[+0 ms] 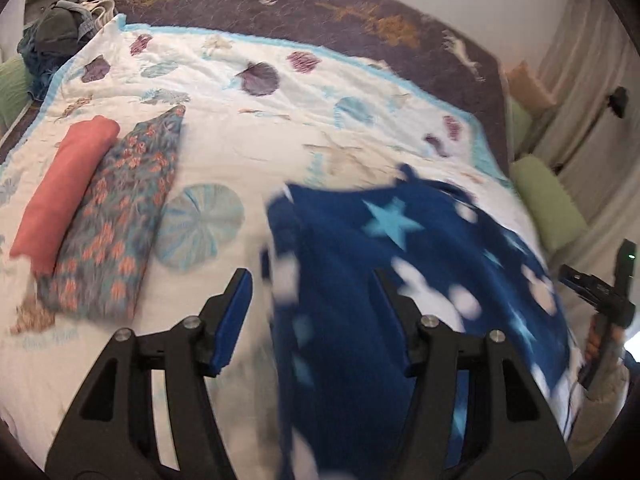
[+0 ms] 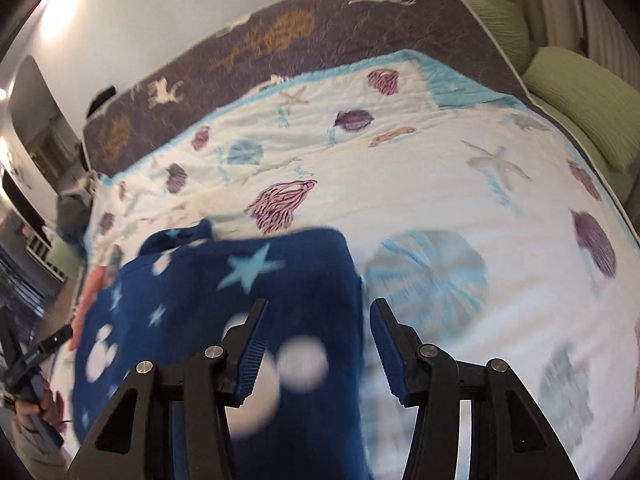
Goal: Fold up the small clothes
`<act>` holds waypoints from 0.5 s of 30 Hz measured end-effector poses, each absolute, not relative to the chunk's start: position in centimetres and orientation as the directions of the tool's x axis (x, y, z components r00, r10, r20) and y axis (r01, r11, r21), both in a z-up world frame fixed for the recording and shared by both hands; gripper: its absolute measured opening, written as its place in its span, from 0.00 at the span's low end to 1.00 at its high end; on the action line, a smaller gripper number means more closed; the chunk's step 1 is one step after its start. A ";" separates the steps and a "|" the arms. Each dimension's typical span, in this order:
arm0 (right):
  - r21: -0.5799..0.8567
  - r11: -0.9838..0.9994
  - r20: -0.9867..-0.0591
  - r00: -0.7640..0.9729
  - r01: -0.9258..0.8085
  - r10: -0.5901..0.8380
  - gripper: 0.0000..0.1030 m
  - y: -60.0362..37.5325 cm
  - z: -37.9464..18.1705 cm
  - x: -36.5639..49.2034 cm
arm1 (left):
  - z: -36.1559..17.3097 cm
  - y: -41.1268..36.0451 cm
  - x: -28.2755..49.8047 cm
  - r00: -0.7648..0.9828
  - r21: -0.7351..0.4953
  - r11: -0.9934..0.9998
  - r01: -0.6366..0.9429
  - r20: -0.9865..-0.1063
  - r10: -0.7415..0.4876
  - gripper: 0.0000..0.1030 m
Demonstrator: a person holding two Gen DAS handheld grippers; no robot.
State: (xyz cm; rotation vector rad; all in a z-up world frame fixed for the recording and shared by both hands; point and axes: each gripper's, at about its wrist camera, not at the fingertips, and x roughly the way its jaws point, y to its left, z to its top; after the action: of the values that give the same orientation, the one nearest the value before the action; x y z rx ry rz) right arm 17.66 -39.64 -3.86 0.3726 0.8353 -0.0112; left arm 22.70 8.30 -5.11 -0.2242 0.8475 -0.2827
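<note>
**Both grippers spread wide above a blue star-print garment on the bed**

In the left wrist view, the left gripper (image 1: 316, 316) fills the bottom of the frame with its blue-padded fingers (image 1: 231, 322) set far apart and nothing pinched between them. The blue garment (image 1: 400, 272), dark blue with pale stars and white round shapes, lies blurred across the lower centre and right of the frame; its left edge falls in the gap between the fingers and the right finger sits in front of it. Whether either finger touches the cloth cannot be told through the blur.

At the left of the same frame, a folded pink cloth (image 1: 64, 196) lies just beside a folded floral cloth (image 1: 120, 220), the two touching along their long sides. Both rest on the white seashell quilt (image 1: 280, 128), which covers a dark blanket with deer figures (image 1: 320, 4) at the top of the frame. A heap of dark clothes (image 1: 56, 36) sits in the upper left corner, and green cushions (image 1: 548, 204) line the right edge.

In the right wrist view, the right gripper (image 2: 318, 344) is likewise spread, holding nothing. The blue garment (image 2: 224, 280) occupies the lower left and centre of that frame, with its right edge running down between the fingers. The other handheld gripper and the person's hand (image 2: 36, 404) appear at the far lower left.
</note>
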 end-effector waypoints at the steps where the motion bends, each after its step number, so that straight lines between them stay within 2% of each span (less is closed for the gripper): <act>1: 0.326 0.935 -0.716 0.683 0.143 0.145 0.50 -39.4 -3.6 16.0 | -4.8 8.1 21.5 0.629 -0.318 0.930 0.183 -0.689 -0.359 0.60; 3: 0.323 0.942 -0.705 0.687 0.088 0.177 0.51 -37.9 -3.0 13.8 | -3.7 6.5 19.6 0.630 -0.336 0.906 0.258 -0.652 -0.421 0.60; 5: 0.320 0.947 -0.691 0.690 0.024 0.215 0.51 -35.4 -2.7 13.2 | -3.3 3.8 18.7 0.630 -0.305 0.889 0.341 -0.628 -0.457 0.61; 7: 0.331 0.943 -0.676 0.689 -0.032 0.261 0.50 -33.2 -2.5 12.9 | -4.2 1.5 19.0 0.608 -0.288 0.883 0.370 -0.644 -0.464 0.66; 8: 0.354 0.934 -0.669 0.687 -0.043 0.285 0.50 -32.1 -2.8 13.0 | -5.3 0.6 19.4 0.594 -0.264 0.893 0.366 -0.672 -0.442 0.67; 9: 0.362 0.932 -0.684 0.673 -0.024 0.283 0.49 -31.4 -3.6 13.1 | -7.4 -0.4 20.1 0.587 -0.185 0.927 0.326 -0.729 -0.352 0.67; 10: 0.346 0.938 -0.716 0.650 0.014 0.254 0.44 -31.0 -4.7 13.4 | -9.6 -0.9 20.9 0.568 -0.121 0.951 0.286 -0.777 -0.270 0.67; 11: 0.298 0.953 -0.756 0.623 0.056 0.200 0.38 -30.7 -6.5 13.7 | -11.0 -0.7 20.8 0.571 -0.123 0.951 0.282 -0.775 -0.269 0.68; 12: 0.276 0.960 -0.764 0.618 0.055 0.184 0.32 -30.8 -7.9 13.9 | -11.0 -0.3 19.9 0.613 -0.129 0.949 0.286 -0.737 -0.285 0.68; 15: 0.328 0.943 -0.712 0.671 0.057 0.207 0.30 -32.1 -8.4 11.6 | -9.1 0.7 17.2 0.622 -0.142 0.950 0.278 -0.727 -0.291 0.68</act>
State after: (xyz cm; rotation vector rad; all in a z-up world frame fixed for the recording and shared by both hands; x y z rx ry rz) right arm 11.62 -32.11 -8.35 0.3391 0.8354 0.0862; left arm 17.24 0.70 -9.15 -0.0166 0.8377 -0.3271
